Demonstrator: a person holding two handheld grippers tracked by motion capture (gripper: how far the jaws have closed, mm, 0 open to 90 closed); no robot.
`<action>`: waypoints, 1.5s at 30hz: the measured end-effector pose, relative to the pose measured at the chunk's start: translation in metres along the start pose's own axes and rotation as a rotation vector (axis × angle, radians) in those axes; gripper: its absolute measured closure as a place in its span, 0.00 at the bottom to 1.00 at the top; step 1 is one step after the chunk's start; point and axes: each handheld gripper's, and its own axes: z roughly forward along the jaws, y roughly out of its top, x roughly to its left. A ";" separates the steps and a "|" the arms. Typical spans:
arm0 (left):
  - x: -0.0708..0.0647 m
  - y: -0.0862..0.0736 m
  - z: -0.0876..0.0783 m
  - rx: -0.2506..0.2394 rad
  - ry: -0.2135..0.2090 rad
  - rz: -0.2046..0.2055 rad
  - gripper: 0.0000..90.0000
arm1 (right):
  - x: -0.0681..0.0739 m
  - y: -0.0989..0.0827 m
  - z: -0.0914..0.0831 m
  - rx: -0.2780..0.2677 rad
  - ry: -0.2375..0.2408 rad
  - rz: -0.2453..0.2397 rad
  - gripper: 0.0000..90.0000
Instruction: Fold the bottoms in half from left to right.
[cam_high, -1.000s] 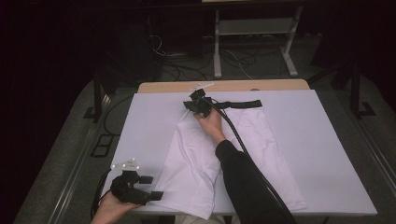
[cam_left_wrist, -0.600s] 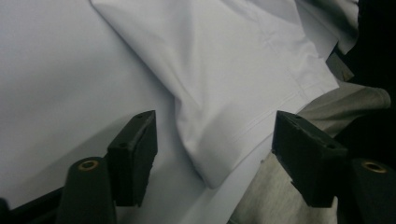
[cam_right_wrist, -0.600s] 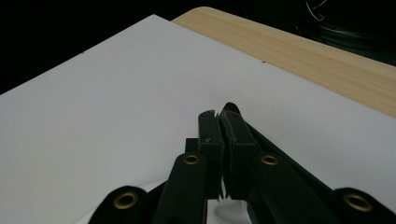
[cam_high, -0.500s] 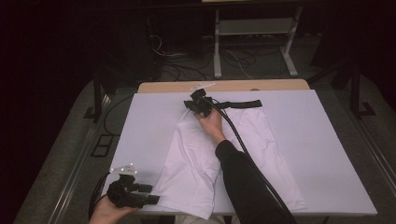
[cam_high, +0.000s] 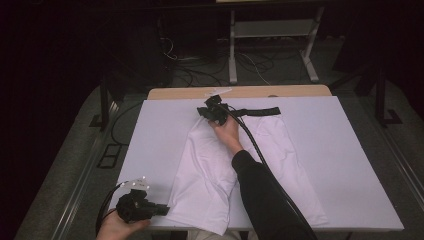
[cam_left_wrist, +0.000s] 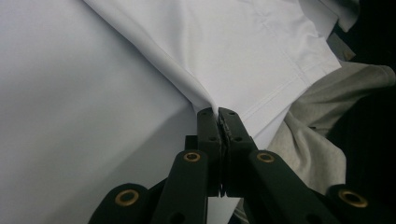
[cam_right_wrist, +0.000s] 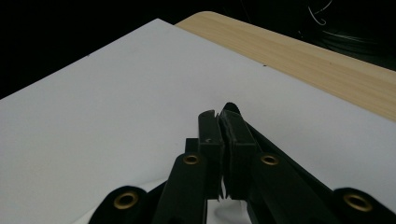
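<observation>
A white garment (cam_high: 210, 165) with a black waistband (cam_high: 257, 112) lies spread on the white-covered table (cam_high: 340, 150). At the near left edge, my left gripper (cam_high: 166, 209) has just been closing its jaws. They now pinch a fold of the garment's hem (cam_left_wrist: 218, 111) between the pads. In the left gripper view the white cloth (cam_left_wrist: 233, 42) stretches away from the tips. My right gripper (cam_high: 206, 113) rests at the garment's far end beside the waistband. Its jaws are shut, with a sliver of white cloth (cam_right_wrist: 225, 190) caught low between them.
Bare wood of the tabletop (cam_high: 250, 92) shows beyond the cover's far edge (cam_right_wrist: 303, 51). The person's grey clothing (cam_left_wrist: 317, 116) hangs just past the near edge. Cables and a metal stand (cam_high: 270, 45) sit on the dark floor behind the table.
The left gripper's jaws, spread wide a second ago, have come together on the garment's hem. The right gripper and both hands stay where they were.
</observation>
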 end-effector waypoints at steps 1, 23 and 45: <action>0.000 0.001 0.000 -0.001 -0.007 0.005 0.97 | 0.000 0.000 0.000 0.000 0.004 0.002 0.95; -0.030 0.022 -0.007 -0.027 -0.025 0.286 0.97 | -0.009 0.005 -0.012 -0.001 0.044 0.012 0.96; -0.061 0.053 0.012 -0.003 -0.107 0.402 0.97 | -0.035 0.013 -0.043 -0.010 0.010 0.023 0.95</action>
